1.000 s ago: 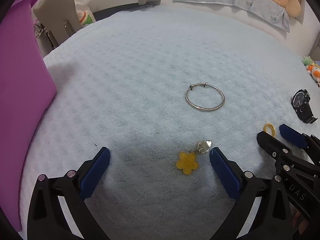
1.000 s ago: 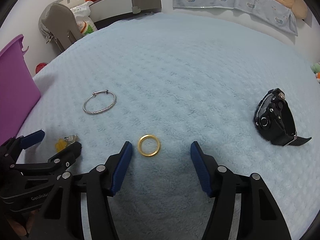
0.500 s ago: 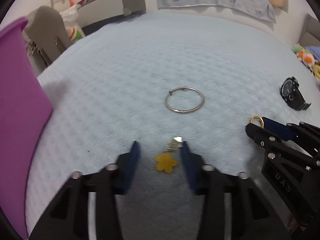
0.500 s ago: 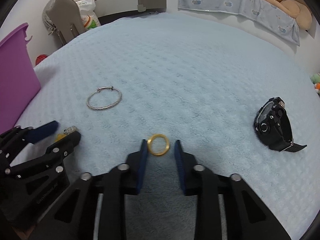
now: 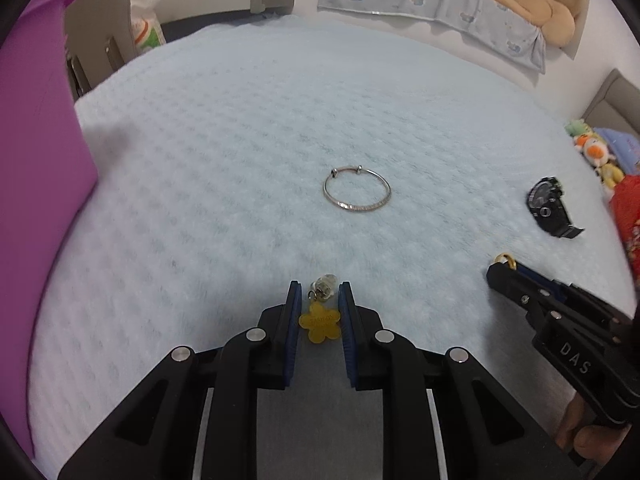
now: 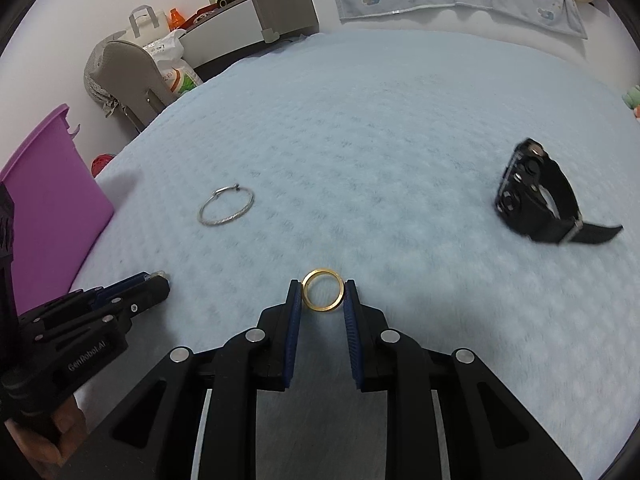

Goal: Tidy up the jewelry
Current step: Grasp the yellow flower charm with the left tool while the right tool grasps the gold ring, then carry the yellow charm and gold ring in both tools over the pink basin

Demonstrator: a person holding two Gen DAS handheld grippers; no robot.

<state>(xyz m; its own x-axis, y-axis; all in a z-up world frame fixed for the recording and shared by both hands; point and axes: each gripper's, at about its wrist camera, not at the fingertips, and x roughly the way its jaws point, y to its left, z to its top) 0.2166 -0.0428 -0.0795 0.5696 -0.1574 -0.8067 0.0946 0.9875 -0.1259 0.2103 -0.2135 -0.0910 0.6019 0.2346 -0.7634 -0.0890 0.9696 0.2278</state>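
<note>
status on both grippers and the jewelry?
Left gripper shut on yellow flower charm. Right gripper shut on gold ring. Silver bangle, black watch untouched on blanket. Nothing blocking.

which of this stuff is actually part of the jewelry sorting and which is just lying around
Job:
yellow flower charm, in left claw
gold ring, in right claw
silver bangle
black watch

Lying about:
purple bin
teddy bear
small plush toys
grey chair

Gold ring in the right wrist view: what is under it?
The gold ring sits between the right gripper fingers, over the light blue blanket, which shows through its hole. Whether it is lifted or resting cannot be told.
</note>
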